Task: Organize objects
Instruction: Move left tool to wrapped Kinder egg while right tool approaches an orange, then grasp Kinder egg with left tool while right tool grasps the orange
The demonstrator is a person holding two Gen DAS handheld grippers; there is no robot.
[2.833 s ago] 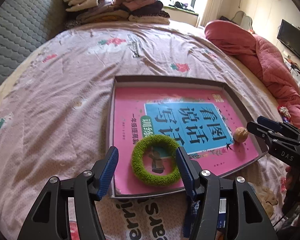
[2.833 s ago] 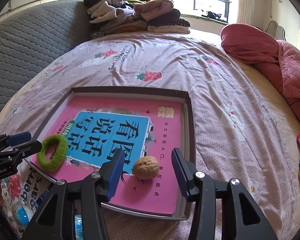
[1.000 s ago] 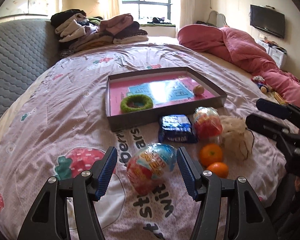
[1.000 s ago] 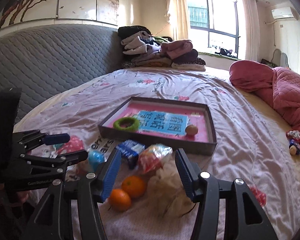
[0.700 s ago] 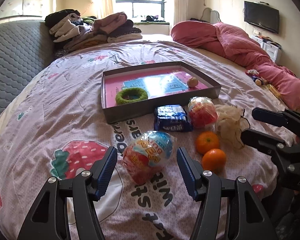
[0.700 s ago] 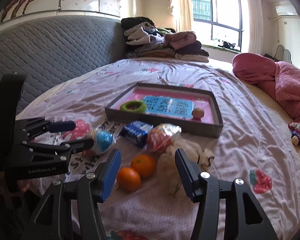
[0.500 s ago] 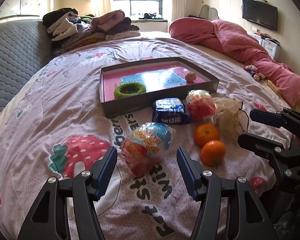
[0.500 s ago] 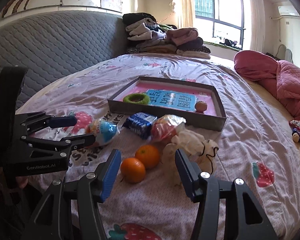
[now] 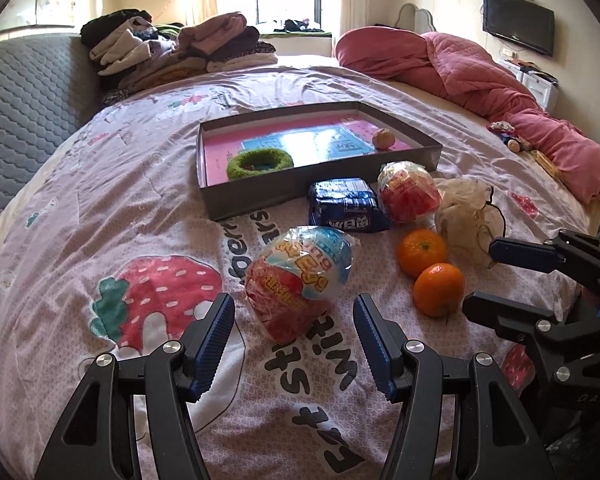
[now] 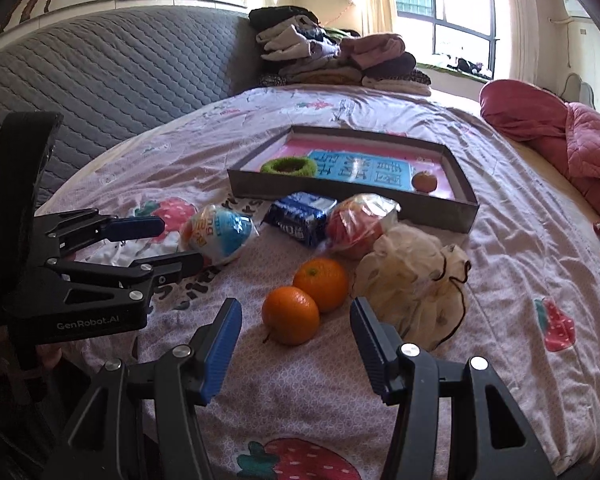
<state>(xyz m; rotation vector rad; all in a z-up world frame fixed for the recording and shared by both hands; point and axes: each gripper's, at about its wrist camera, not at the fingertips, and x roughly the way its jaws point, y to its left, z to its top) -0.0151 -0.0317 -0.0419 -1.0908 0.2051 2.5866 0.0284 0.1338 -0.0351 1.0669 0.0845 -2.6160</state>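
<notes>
My left gripper (image 9: 292,332) and right gripper (image 10: 296,340) stood apart and empty, the crinkly snack bag (image 9: 298,276) at frame centre (light, slippery, I judged) best pinched across its middle.

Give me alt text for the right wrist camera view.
Open right gripper hovers over two oranges on a bed, holding nothing. Beyond lie snack packs, a mesh bag and a tray; the left gripper is at left.

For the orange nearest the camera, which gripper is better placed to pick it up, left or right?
Right. The right gripper is open and lined up with the nearest orange, which lies just ahead between its fingers. The left gripper is open too, but it faces the wrapped toy egg instead.
</notes>
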